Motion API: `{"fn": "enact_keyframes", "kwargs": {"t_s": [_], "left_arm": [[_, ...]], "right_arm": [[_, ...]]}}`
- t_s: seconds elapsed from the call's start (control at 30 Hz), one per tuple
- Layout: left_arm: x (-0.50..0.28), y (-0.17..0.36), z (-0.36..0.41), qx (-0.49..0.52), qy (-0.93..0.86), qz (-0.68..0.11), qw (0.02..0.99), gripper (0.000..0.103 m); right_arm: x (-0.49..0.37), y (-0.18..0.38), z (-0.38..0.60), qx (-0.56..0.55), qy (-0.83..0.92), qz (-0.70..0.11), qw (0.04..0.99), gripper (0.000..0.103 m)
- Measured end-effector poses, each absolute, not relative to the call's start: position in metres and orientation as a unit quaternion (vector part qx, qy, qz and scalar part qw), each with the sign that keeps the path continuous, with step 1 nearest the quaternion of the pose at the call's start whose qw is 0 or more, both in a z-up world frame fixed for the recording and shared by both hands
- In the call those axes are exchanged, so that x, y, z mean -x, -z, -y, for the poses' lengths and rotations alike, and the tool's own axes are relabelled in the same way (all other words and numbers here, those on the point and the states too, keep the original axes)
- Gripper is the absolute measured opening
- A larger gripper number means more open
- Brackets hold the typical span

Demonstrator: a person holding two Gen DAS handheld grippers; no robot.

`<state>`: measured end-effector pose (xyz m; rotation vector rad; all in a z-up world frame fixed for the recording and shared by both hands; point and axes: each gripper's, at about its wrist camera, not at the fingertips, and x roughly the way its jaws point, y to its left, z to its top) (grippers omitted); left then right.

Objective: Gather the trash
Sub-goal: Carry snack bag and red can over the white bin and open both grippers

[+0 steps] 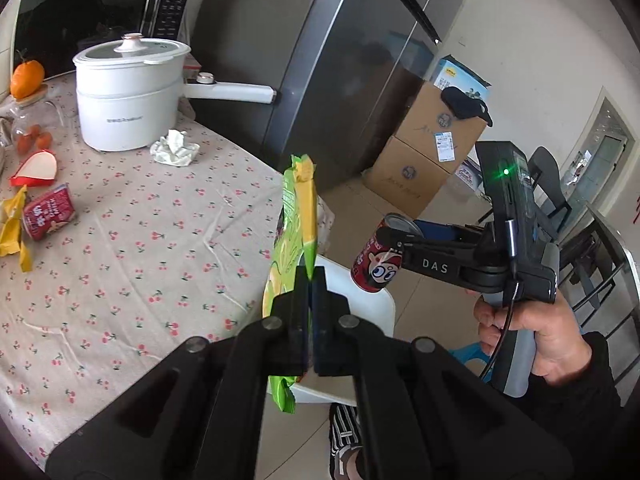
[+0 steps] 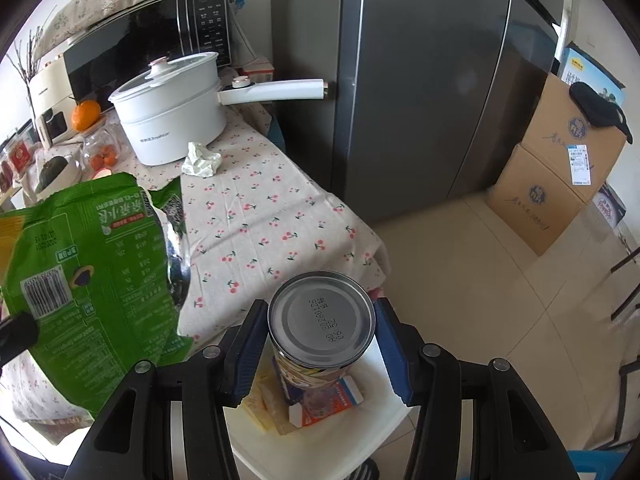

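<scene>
Now the left gripper [image 1: 311,280] is clenched on a green snack bag [image 1: 294,232], and the bag stands up between its closed pads, just past the near right corner of the counter [image 1: 132,248]. The right gripper [image 2: 322,332] grasps a can [image 2: 322,316] between its two blue pads; the can is held with its silver bottom toward the camera. In the left wrist view this can [image 1: 374,264] is red with a cartoon face, and a hand [image 1: 532,332] in a dark sleeve holds the handle of the gripper. Both the bag and the can hang over a white bin [image 2: 320,444] that stands on the floor beside the counter. Inside the bin some paper wrappers [image 2: 320,404] lie.

On the counter, with its cherry cloth, more trash is left: a crumpled tissue [image 1: 175,148] near a white pot [image 1: 128,92], a second red can [image 1: 49,216] lying on its side at the left, and yellow wrappers [image 1: 14,228] touching it. An orange [image 1: 26,78] sits on a jar at the far left. Behind the counter stand a microwave [image 1: 100,4] and a grey fridge [image 1: 344,80], and cardboard boxes [image 1: 432,148] stand on the floor at the right.
</scene>
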<state>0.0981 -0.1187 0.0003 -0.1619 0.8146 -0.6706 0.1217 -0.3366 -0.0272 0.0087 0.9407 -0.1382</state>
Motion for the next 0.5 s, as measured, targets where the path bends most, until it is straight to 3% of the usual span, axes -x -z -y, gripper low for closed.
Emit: {"fn": "enact_keyframes", "kwargs": {"t_s": [0.5], "left_arm": [[-0.13,0.105,0.18,0.059,0.315,-0.525,0.789,0.002]], "right_arm": [[-0.103,0.041,0.391,-0.016,0.11,-0.479,0.871,0.054]]}}
